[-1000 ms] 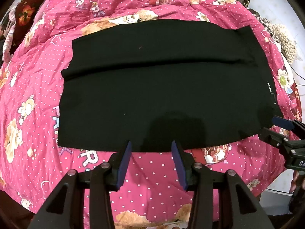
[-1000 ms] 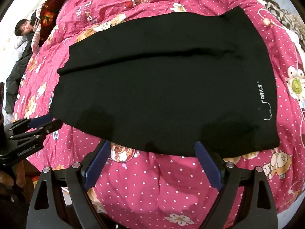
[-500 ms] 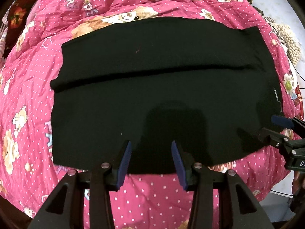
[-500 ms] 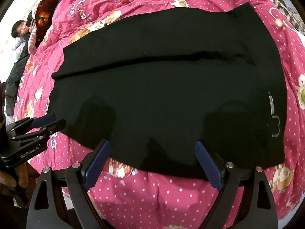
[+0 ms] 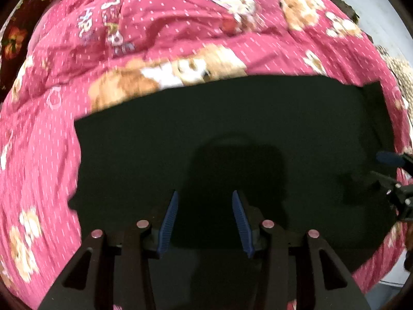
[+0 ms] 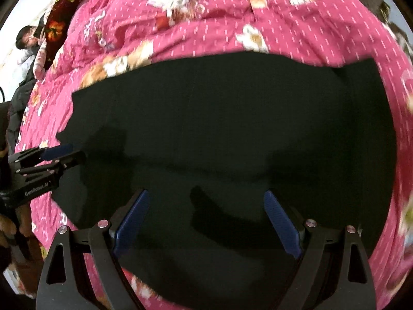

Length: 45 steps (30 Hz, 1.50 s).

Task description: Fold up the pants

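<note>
Basically, quick notes.
pants position: black pants (image 5: 232, 129) fill the centre and lower part of both views, lying flat under and ahead of both sets of tongs; far edge runs across mid-frame, near edge is out of sight behind the tong frames.
long axis: runs left to right across the frame, crosswise to the way both tongs point.
left tongs: left tongs (image 5: 204, 198) open, blue pads parted, nothing between them, poised over the lower-centre fabric, left of the cloth's middle; contact with the cloth can't be told.
right tongs: right tongs (image 6: 206, 197) open wider, empty, over the lower-centre fabric toward the right part of the pants.
nearer hand: judged about equal, each covers its own half; left end at frame left suits the left, right end the right.
cross views: each tool shows at the other view's side edge, level with mid-cloth.
surface: bed, pink quilt (image 5: 180, 25) with white dashes and bear prints, soft and rumpled, so the cloth may drag.
room: dark floral fabric (image 6: 56, 29) upper left in right view; a person (image 6: 28, 41) lies beyond it at the far left edge.
</note>
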{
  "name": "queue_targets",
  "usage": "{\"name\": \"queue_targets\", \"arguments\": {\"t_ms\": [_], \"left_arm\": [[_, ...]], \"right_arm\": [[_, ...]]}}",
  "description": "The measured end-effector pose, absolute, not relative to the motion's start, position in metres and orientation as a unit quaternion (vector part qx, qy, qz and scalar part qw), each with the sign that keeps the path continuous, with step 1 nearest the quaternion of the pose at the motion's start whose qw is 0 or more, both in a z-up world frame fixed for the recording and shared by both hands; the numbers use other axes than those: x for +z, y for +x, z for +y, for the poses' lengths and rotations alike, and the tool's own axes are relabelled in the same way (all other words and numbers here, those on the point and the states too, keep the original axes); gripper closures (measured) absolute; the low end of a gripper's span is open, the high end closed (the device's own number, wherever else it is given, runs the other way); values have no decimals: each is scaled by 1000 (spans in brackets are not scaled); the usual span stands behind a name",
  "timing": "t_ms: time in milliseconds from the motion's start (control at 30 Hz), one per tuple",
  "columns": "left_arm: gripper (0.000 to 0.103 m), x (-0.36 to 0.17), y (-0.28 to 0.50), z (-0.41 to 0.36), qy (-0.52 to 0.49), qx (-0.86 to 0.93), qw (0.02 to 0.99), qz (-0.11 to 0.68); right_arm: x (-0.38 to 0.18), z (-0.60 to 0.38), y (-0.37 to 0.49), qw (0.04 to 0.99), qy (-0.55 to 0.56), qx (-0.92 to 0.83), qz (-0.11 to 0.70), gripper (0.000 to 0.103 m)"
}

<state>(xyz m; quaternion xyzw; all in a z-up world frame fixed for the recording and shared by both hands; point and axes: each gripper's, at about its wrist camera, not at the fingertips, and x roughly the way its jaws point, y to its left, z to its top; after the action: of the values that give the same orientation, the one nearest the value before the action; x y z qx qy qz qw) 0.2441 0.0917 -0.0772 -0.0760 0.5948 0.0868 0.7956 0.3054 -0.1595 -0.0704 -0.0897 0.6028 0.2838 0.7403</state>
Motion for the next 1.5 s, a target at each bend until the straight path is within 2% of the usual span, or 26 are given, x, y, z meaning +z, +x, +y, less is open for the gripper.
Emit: {"name": "queue_targets", "arguments": {"t_ms": [500, 567, 733, 800, 867, 900, 933, 967, 1067, 1300, 1500], "left_arm": [[46, -112, 345, 152, -32, 33, 821, 569], [42, -119, 350, 153, -30, 26, 821, 569], [40, -132, 355, 149, -4, 17, 822, 570], [42, -134, 356, 146, 7, 18, 821, 571], [59, -133, 356, 139, 15, 16, 821, 571], [65, -132, 356, 135, 21, 13, 821, 571], [79, -130, 357, 129, 28, 9, 821, 570], [89, -128, 357, 125, 36, 7, 821, 570], [95, -119, 350, 117, 35, 8, 822, 569], [96, -78, 327, 118, -6, 22, 835, 550], [96, -40, 269, 110, -33, 28, 844, 535]], "right_arm": [[-88, -121, 447, 751, -173, 322, 551, 13], [-94, -119, 460, 746, -183, 323, 552, 13], [-121, -118, 476, 716, -205, 326, 582, 13], [-124, -118, 475, 709, -210, 332, 586, 24], [-122, -118, 474, 707, -211, 336, 585, 49], [-120, -118, 472, 708, -215, 335, 584, 55], [-117, -118, 469, 708, -218, 337, 582, 70], [-112, -117, 465, 709, -224, 338, 577, 77], [-101, -109, 451, 715, -253, 331, 561, 89], [-60, -119, 422, 738, -245, 327, 537, 94], [-19, -152, 372, 761, -210, 326, 520, 94]]}}
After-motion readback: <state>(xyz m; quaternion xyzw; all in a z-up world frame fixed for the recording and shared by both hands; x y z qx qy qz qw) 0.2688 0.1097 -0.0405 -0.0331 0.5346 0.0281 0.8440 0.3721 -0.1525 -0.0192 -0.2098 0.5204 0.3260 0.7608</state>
